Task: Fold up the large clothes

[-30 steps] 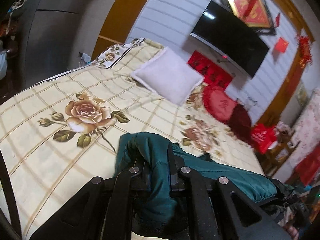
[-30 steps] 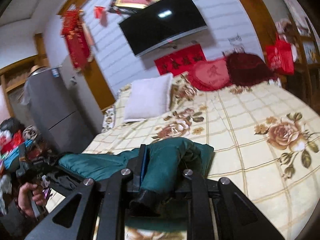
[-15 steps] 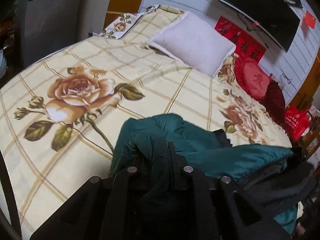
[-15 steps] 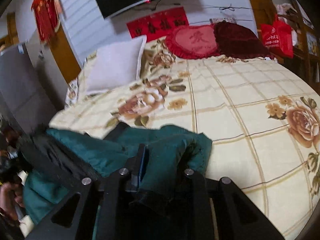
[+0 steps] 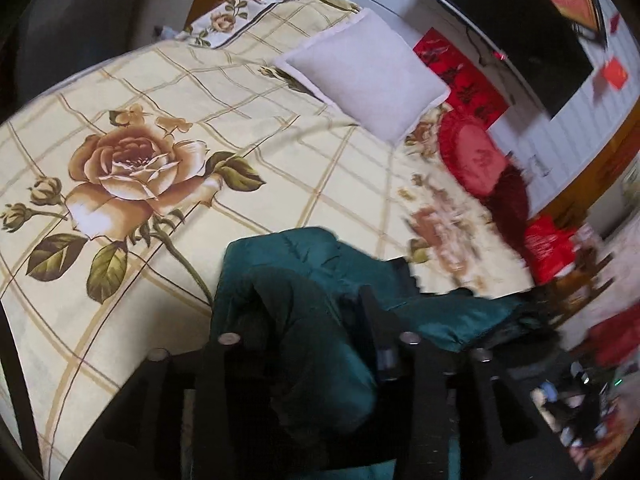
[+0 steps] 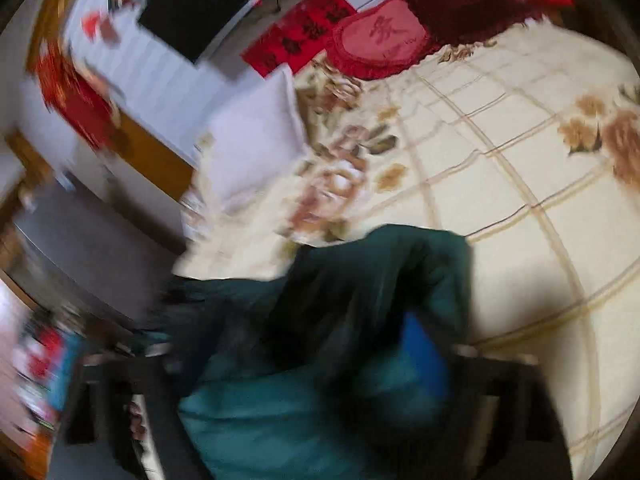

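A dark teal padded jacket (image 5: 304, 264) lies bunched at the near edge of a bed with a cream rose-print cover (image 5: 168, 148). My left gripper (image 5: 308, 320) is shut on a fold of the jacket, which drapes over and between its fingers. In the right wrist view the same jacket (image 6: 380, 280) fills the lower middle, heavily blurred. My right gripper (image 6: 320, 360) has jacket cloth bunched between its spread fingers; the blur hides whether it grips. A blue patch (image 6: 420, 356) shows at its right finger.
A white pillow (image 5: 368, 72), a red heart cushion (image 5: 472, 156) and a dark red cushion (image 5: 512, 200) lie at the bed's head under a wall TV (image 5: 516, 24). Red bags and clutter (image 5: 560, 248) stand off the bed's right side. A grey cabinet (image 6: 80, 240) stands left.
Both grippers have swung and tilted with the jacket. The right view has turned sharply and blurred, and its fingers now stand wider apart. The jacket sits further onto the bed.
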`<state>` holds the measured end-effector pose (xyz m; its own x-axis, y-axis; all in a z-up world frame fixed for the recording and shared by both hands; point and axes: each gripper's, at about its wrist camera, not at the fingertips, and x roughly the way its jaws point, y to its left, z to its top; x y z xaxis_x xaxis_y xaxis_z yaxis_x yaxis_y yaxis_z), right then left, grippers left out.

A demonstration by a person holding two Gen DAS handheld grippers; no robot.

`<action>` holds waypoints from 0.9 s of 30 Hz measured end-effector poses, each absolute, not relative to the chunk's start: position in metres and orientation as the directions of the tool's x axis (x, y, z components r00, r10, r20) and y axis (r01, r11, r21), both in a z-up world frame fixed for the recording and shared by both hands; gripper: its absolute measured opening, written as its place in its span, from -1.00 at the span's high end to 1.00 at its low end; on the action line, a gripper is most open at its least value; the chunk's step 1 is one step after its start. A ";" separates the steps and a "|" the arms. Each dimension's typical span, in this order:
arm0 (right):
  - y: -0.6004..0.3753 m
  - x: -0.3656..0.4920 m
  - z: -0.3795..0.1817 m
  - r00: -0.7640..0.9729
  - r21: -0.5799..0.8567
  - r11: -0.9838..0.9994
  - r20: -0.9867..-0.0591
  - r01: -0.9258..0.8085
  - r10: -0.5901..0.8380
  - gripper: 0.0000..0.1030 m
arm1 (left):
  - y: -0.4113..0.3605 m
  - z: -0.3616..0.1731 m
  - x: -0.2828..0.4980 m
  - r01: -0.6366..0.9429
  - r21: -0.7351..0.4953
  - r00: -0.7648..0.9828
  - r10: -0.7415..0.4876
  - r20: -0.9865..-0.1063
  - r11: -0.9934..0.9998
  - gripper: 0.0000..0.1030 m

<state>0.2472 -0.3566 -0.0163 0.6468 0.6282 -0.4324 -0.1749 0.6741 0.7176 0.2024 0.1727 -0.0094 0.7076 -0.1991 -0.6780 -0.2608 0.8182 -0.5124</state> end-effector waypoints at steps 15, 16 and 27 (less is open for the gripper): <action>-0.229 0.243 0.018 0.683 0.108 0.926 -0.646 -0.362 0.342 -0.79 | 0.089 0.040 0.216 -0.177 -0.052 0.767 0.104 -0.633 0.983 -0.54; -0.221 0.247 0.011 0.664 0.086 0.924 -0.671 -0.373 0.331 -0.79 | 0.085 0.033 0.223 -0.178 -0.012 0.753 0.128 -0.646 0.984 -0.54; -0.245 0.308 -0.061 0.581 0.088 0.942 -0.767 -0.325 0.272 -0.83 | 0.079 -0.053 0.278 -0.205 0.044 0.662 0.172 -0.730 0.978 -0.54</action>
